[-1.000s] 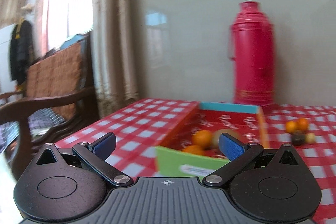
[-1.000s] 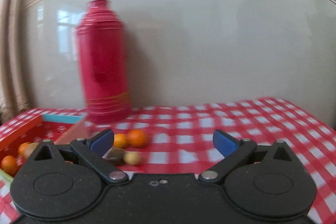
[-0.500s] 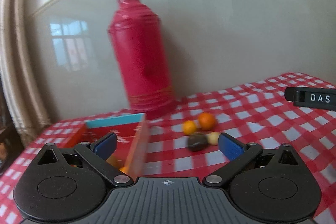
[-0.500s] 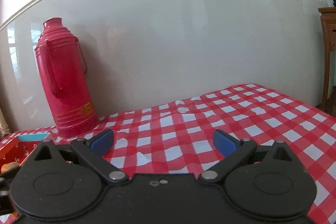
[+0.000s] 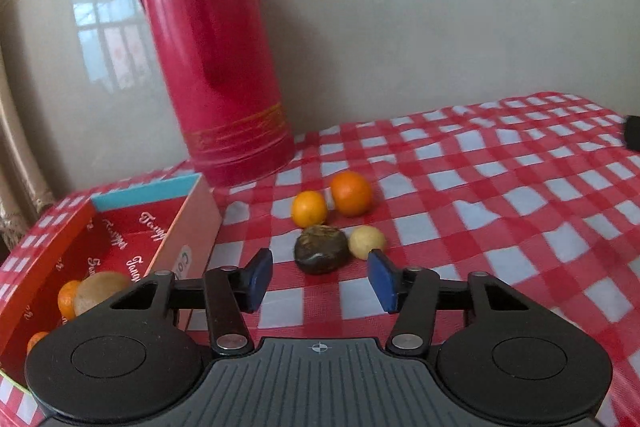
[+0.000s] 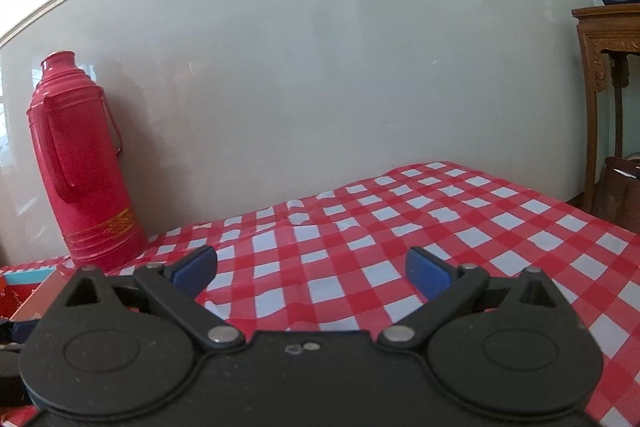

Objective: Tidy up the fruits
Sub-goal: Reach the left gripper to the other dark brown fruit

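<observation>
Red box [image 5: 132,239] with two oranges [image 5: 67,297] and a pale fruit [image 5: 100,289] inside

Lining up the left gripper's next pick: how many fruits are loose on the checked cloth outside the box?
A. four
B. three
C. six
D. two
A: the left wrist view shows a larger orange, a smaller orange, a dark fruit and a pale yellow fruit clustered on the cloth, right of the red box.
</observation>
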### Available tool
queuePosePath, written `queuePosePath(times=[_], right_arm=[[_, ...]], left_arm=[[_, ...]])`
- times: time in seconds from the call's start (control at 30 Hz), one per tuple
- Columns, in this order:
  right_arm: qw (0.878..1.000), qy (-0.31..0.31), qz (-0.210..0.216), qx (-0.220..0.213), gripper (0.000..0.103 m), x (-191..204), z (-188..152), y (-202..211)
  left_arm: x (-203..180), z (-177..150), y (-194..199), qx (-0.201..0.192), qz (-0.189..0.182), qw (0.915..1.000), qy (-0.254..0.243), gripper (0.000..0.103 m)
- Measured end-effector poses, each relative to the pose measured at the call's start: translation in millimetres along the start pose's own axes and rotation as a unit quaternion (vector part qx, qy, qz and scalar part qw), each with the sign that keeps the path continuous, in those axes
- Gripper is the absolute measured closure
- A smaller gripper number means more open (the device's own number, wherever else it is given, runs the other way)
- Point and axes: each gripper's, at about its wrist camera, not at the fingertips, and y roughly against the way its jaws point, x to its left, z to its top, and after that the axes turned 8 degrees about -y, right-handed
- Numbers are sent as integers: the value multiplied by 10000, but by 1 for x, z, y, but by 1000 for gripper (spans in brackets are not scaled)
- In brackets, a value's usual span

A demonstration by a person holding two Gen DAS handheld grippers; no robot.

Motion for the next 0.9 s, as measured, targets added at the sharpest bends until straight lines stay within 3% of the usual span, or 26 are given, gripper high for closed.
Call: queuePosePath(times=[0.37,0.83,0.9], right_arm=[[9993,119,-366,-43,7,-1,-1,-2],[9997,115,-190,80,7,1,-2,-4],[9997,93,-194,86,7,1,-2,-4]], left_arm=[[3,7,-38,293,-108,9994,143,49],[2,7,-59,491,-259,9982,221,49],[1,8,-60,483,-309,9981,234,59]])
